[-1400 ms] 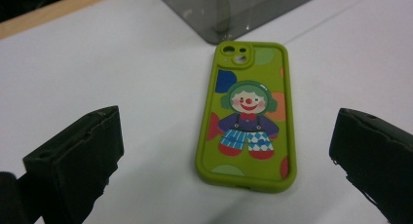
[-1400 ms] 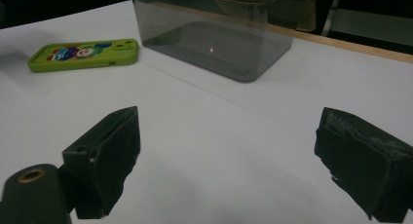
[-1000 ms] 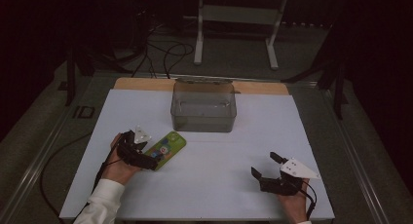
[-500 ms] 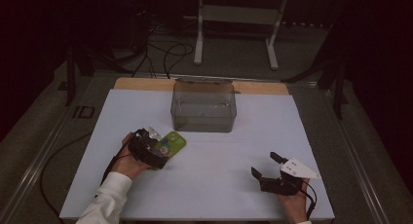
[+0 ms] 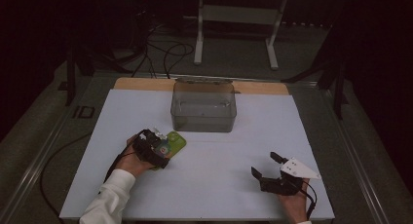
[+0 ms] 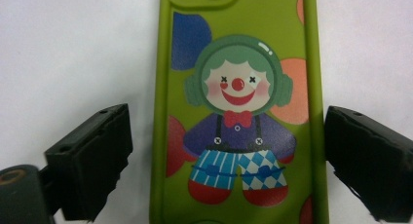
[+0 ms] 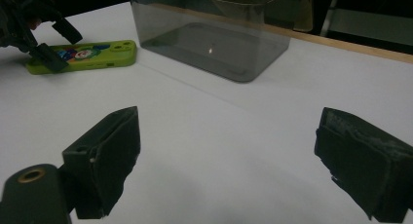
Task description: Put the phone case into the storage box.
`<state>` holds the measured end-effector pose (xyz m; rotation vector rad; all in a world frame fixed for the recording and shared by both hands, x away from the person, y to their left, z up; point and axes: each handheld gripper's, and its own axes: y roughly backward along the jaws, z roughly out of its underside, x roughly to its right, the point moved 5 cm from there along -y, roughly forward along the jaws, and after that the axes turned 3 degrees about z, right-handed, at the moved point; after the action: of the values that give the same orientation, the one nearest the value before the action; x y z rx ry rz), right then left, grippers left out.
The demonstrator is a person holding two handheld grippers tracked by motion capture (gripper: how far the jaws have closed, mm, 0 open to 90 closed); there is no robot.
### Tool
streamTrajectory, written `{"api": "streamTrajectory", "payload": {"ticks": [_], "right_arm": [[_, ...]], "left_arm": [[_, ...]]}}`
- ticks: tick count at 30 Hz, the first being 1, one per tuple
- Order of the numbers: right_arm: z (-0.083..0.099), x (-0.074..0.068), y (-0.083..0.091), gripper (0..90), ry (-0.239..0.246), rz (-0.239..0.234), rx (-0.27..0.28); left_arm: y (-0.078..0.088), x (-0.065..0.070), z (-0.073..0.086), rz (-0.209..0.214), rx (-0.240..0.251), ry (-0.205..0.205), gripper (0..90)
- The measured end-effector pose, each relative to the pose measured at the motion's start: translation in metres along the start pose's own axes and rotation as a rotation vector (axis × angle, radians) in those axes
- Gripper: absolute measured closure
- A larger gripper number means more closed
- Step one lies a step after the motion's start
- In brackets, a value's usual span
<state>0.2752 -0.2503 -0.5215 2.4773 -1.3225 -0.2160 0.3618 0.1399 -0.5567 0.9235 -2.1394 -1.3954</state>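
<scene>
A green phone case (image 6: pixel 238 112) printed with a clown lies flat on the white table (image 5: pixel 224 151), left of the middle, and also appears as the phone case (image 5: pixel 171 142) and the phone case (image 7: pixel 92 56). My left gripper (image 6: pixel 229 160) is open right over it, one jaw on each long side with small gaps to the edges. In the high view the left gripper (image 5: pixel 155 148) covers the case's near end. My right gripper (image 5: pixel 267 166) rests open near the front right of the table, nothing between its jaws; the right gripper (image 7: pixel 229 165) faces the bin.
A clear grey plastic bin (image 5: pixel 203 107) stands at the back middle of the table, seemingly with nothing in it. A wooden strip (image 5: pixel 141 84) runs along the table's far edge. Cables and a white stand (image 5: pixel 234 14) lie on the dark floor beyond.
My left gripper has moved forward and right onto the phone case, its jaws now straddling it. The right gripper has stayed put.
</scene>
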Motion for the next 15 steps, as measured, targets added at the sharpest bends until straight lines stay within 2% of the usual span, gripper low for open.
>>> {"api": "streamTrajectory", "payload": {"ticks": [4, 5, 8, 10, 12, 13, 15], "right_arm": [[0.0001, -0.0001, -0.0001, 9.8, -0.003, -0.003, 0.0], [0.0001, 0.0, -0.0001, 9.8, -0.002, -0.002, -0.001], [0.0001, 0.0, -0.0001, 9.8, -0.002, -0.001, -0.001], [0.0002, 0.0, -0.0003, 9.8, -0.003, 0.0, -0.001], [0.0002, 0.0, -0.0003, 9.8, -0.003, 0.0, -0.002], [0.0002, 0.0, -0.0003, 9.8, -0.003, 0.0, -0.002], [0.0003, 0.0, -0.0004, 9.8, -0.002, 0.0, -0.003]], "left_arm": [[-0.0005, -0.0001, 0.0008, 0.021, -0.017, 0.021, 11.1], [-0.0004, -0.0002, 0.0009, 0.041, -0.029, 0.041, 11.1], [-0.0005, 0.0005, 0.0005, 0.049, -0.046, 0.053, 14.3], [-0.0007, 0.0007, -0.001, 0.047, -0.071, 0.052, 14.3], [-0.0007, 0.0007, -0.001, 0.047, -0.071, 0.052, 14.3], [-0.0013, 0.0007, -0.0026, 0.048, -0.09, 0.051, 14.3], [-0.0012, 0.0, -0.0026, 0.054, -0.092, 0.043, 14.7]]}}
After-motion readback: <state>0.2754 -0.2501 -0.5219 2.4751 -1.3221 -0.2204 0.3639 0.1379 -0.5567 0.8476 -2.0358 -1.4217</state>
